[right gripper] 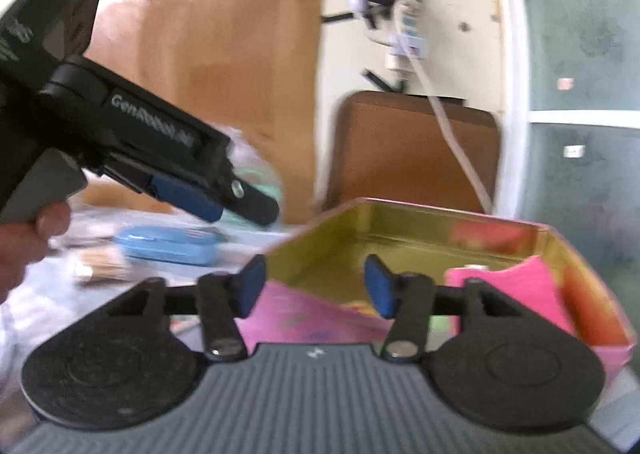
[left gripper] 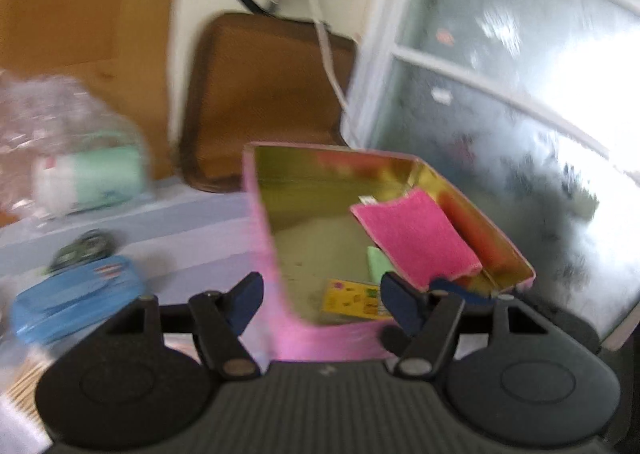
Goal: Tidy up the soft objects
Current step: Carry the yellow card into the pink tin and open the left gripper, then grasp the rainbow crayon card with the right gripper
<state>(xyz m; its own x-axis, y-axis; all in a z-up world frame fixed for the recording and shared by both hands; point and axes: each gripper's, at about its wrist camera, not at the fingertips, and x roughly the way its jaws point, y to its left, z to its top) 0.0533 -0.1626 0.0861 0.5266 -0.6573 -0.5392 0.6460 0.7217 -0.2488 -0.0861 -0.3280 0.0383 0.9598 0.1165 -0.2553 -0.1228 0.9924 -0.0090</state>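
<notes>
Progress is judged as well along: a pink cloth [left gripper: 416,238] is seen propped inside the open tin box [left gripper: 280,254], leaned against its far right wall, and a pale green soft piece [left gripper: 378,264] is seen on the box floor just beside it. A yellow printed card [left gripper: 352,300] is also seen on the floor of the box. Whether further soft items are left outside cannot be told; both views are blurred.

The left tool [left gripper: 320,300] is seen spread, nothing pinched, its jaws straddling the near corner of the box; the pink cloth lies just past its right finger. In the right wrist view, the right tool [right gripper: 314,286] is likewise spread and empty, held at the near wall of the box, with the pink cloth [right gripper: 520,286] ahead and to the right.

On the worktop [left gripper: 180,238], well apart to the left, a blue case [left gripper: 76,302], a plastic bag with a green roll [left gripper: 88,178] and a small dark object are noted.
</notes>
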